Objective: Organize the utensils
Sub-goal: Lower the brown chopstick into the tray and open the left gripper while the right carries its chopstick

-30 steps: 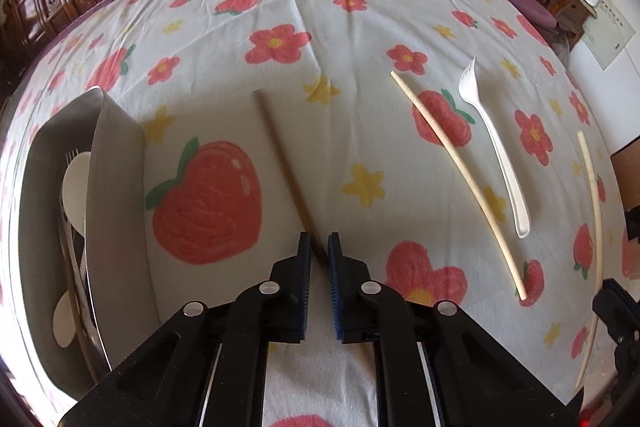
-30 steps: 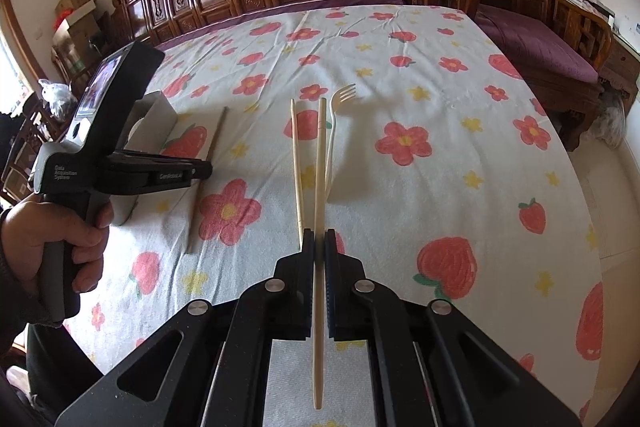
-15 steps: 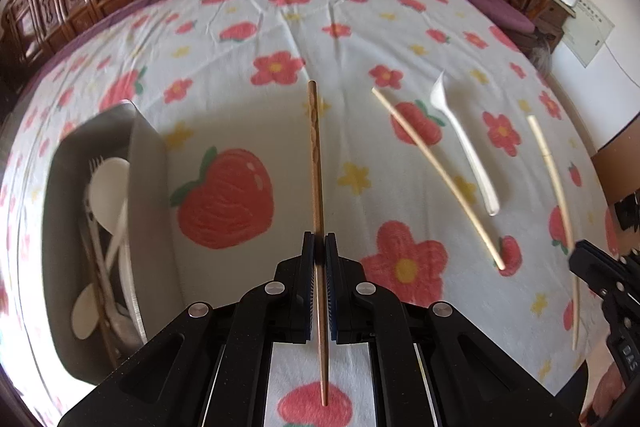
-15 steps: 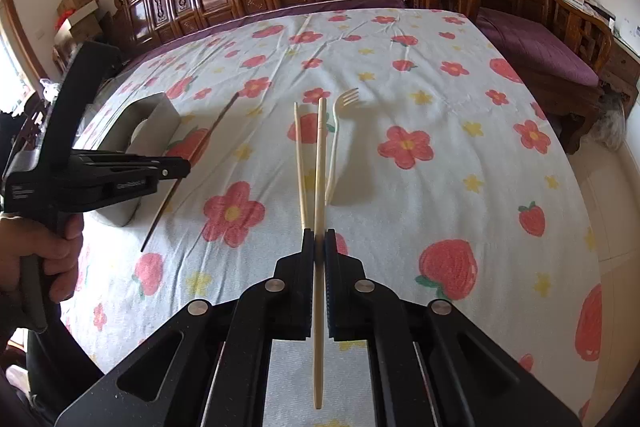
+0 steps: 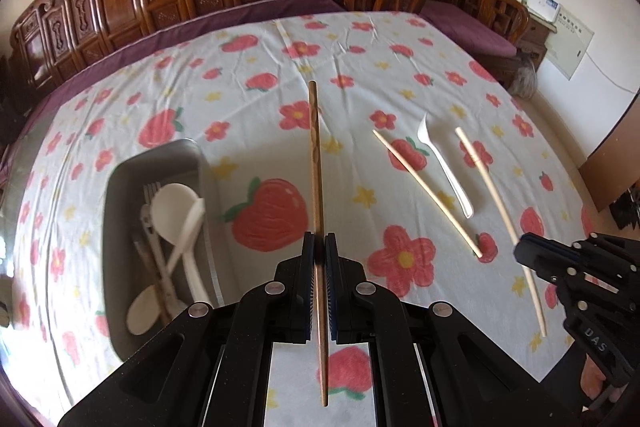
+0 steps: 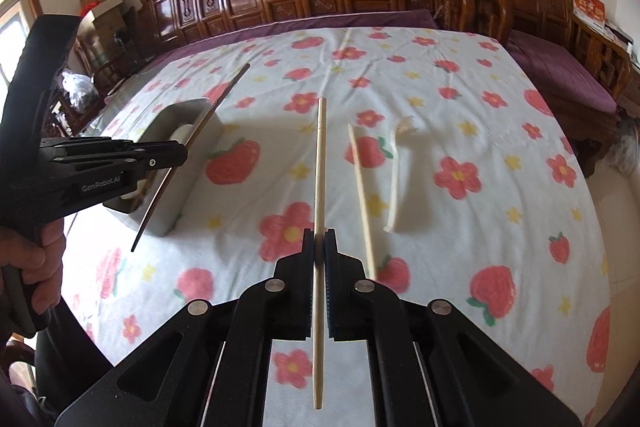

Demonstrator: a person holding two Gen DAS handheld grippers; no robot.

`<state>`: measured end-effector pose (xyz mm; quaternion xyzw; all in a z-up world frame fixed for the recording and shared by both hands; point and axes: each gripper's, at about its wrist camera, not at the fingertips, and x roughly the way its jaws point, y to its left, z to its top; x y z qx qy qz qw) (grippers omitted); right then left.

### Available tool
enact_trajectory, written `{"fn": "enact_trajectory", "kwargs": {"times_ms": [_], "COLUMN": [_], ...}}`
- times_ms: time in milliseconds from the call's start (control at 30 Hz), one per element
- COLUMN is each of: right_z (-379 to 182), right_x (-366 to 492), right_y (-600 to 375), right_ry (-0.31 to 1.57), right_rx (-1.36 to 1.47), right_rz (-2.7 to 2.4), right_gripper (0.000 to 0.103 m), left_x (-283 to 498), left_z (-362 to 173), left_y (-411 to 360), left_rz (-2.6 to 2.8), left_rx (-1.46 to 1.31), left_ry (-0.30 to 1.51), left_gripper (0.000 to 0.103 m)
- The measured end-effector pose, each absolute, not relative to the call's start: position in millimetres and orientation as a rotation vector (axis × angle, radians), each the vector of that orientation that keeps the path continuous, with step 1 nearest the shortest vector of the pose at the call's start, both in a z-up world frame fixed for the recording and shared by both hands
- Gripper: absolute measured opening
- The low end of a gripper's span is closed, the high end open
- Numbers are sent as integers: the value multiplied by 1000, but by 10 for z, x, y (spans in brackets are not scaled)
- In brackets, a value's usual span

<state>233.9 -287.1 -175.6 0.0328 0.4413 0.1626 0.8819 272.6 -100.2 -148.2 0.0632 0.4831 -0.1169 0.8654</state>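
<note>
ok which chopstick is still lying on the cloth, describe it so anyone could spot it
On the flowered cloth, look right of the grey tray. A pale chopstick lies flat there, slanting across a strawberry print beside the white fork. Unlike the other pale chopstick and the dark chopstick, no gripper holds it.

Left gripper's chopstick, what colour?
Dark brown wood; the chopstick in the left gripper shows best in the left wrist view.
</note>
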Motion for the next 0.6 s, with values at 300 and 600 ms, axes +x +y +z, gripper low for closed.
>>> {"fn": "enact_trajectory", "kwargs": {"times_ms": [300, 600], "right_z": [-1622, -1588], "right_x": [2419, 2551], "right_y": [-2366, -1924], "right_ry": [915, 926], "right_rx": [36, -2], "right_rz": [403, 453], "right_gripper": [6, 6], "left_x": [2686, 2796], "left_z": [-1315, -1350], "left_y": [-501, 22], "left_rz": [-210, -159], "left_rx": [76, 21], "left_ry": [977, 980], "left_gripper": [4, 4]}}
